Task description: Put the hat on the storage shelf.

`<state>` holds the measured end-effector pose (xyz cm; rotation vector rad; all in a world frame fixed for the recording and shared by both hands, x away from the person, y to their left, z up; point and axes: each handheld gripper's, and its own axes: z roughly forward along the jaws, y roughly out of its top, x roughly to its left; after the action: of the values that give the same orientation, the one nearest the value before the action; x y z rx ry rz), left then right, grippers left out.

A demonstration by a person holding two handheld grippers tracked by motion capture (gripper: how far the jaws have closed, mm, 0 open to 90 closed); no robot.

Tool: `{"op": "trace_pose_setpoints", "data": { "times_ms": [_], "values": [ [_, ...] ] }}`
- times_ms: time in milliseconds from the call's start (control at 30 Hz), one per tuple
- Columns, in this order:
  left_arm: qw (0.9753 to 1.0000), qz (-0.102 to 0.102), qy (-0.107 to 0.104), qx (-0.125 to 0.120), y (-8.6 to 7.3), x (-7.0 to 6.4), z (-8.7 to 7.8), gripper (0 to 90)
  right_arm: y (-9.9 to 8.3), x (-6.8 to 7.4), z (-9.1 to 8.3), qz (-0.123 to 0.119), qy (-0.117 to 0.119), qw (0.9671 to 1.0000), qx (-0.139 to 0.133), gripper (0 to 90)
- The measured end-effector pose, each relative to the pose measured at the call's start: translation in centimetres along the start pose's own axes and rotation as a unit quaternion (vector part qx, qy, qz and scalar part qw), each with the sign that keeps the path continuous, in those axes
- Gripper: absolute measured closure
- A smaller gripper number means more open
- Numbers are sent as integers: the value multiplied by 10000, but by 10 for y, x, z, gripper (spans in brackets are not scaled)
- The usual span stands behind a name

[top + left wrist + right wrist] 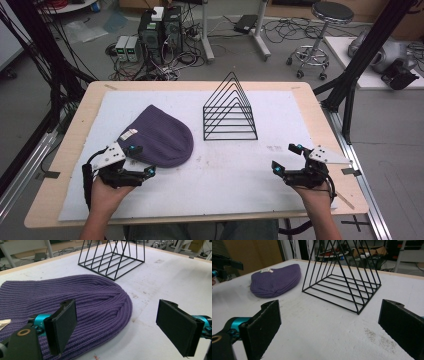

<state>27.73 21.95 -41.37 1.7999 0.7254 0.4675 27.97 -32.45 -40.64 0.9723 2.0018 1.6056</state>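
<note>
Tabletop from above: a purple knit hat lies flat at left, a black wire rack stands empty beside it, nothing apparently begun. Left hand-held gripper sits at the hat's near edge, right hand-held gripper apart.

Left gripper view: jaws wide, empty, one above the hat.

Right gripper view: jaws wide, empty, facing the rack.
</note>
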Motion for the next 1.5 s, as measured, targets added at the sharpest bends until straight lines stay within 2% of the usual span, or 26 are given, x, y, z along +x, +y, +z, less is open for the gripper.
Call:
{"op": "trace_pose_setpoints", "data": {
  "times_ms": [233, 367, 400, 433, 467, 567, 700, 833, 1000, 1033, 1067, 1167, 1233, 1267, 1333, 1367, 1400, 1500],
  "values": [
    [9997, 173, -102, 140, 9, -11, 14, 173, -3, -2, 0, 1, 6, 9999, 121, 36],
    [9997, 162, -88, 134, 13, -11, 20, 173, -3, -3, -2, 37, -29, 9999, 111, 36],
    [9997, 186, -86, 152, 15, -11, 27, 173, -3, -4, -2, 41, -20, 9999, 127, 36],
    [9997, 186, -86, 152, 15, -11, 27, 173, -3, -5, -2, 62, -22, 9999, 131, 36],
    [9993, 248, -104, 257, 17, -12, 37, 173, -3, -5, -2, 61, -14, 9999, 93, 36],
    [9988, 356, -94, 316, 23, -14, 51, 173, -3, -4, -1, 67, 7, 9999, 106, 36],
    [9979, 388, -161, 491, 30, -14, 72, 174, -3, -2, 0, 46, 12, 9999, 113, 36],
    [9966, 477, -158, 653, 33, -13, 85, 175, -2, -1, 1, 34, 32, 9999, 115, 36],
    [9950, 459, -142, 875, 33, -13, 99, 176, -2, -1, 1, 64, 14, 9999, 127, 36],
    [9925, 558, -6, 1091, 31, -14, 106, 180, -2, -2, 1, 51, 11, 9999, 122, 36],
    [9908, 604, 32, 1210, 29, -14, 110, 187, -2, -2, 1, 55, 13, 9999, 116, 36],
    [9876, 608, 88, 1447, 24, -15, 120, 219, -3, -2, 1, 56, -9, 9999, 143, 36],
    [9831, 662, 61, 1703, 20, -17, 127, 230, -5, -3, 1, 109, -31, 9998, 156, 36],
    [9801, 772, 108, 1824, 17, -18, 131, 235, -5, -4, 2, 115, -25, 9998, 158, 36],
    [9766, 1039, 233, 1870, 14, -23, 133, 258, -5, -3, 2, 109, -24, 9998, 175, 36],
    [9752, 1118, 224, 1899, 15, -23, 132, 286, -5, -3, 1, 106, -21, 9998, 175, 36],
    [9763, 1076, 219, 1864, 14, -23, 132, 315, -4, -3, 1, 86, -9, 9998, 174, 36],
    [9760, 1225, 189, 1793, 13, -23, 130, 450, -3, -3, 0, 97, -13, 9998, 145, 36]
  ]
}}
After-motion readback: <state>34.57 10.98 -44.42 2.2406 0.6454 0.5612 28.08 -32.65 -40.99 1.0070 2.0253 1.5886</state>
